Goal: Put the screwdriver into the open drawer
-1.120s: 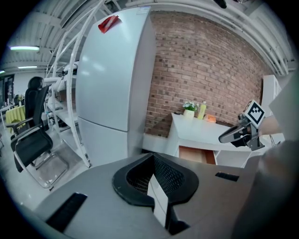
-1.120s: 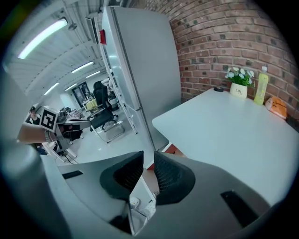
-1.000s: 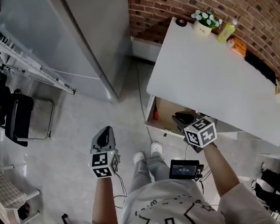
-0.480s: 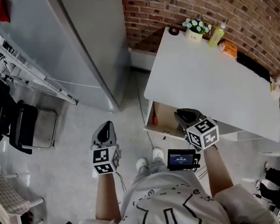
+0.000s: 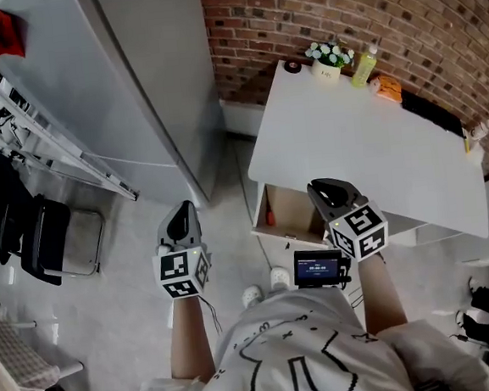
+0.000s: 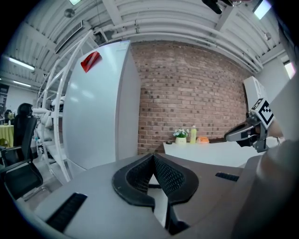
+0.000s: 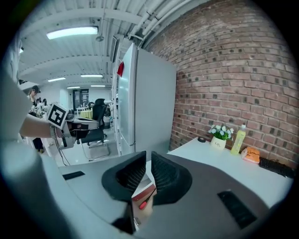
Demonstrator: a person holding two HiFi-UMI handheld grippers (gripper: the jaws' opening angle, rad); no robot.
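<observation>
fridge [image 5: 132, 72]: big grey one, upper left in the head view, standing on the floor next to the table
brick wall [image 5: 364, 10]: behind the table
table [image 5: 368, 154]: white top, against the wall; flower pot [image 5: 327, 59], yellow-green bottle [image 5: 363, 64] and an orange item [image 5: 388, 90] sit along its back edge
chair [image 5: 44, 242]: black, far left on the floor, well apart from the table
drawer [image 5: 291, 216]: open, pulled out under the table's front left edge, wooden bottom showing
right gripper [image 7: 148, 155]: held above the drawer's right part; fingers a narrow gap apart, nothing between them, drawer visible down through the gap
left gripper [image 6: 153, 156]: over the bare floor left of the drawer, well apart from it; fingers together at the tips, empty
screwdriver [image 5: 269, 217]: red handle, lying inside the drawer by its left wall, no gripper touching it
</observation>
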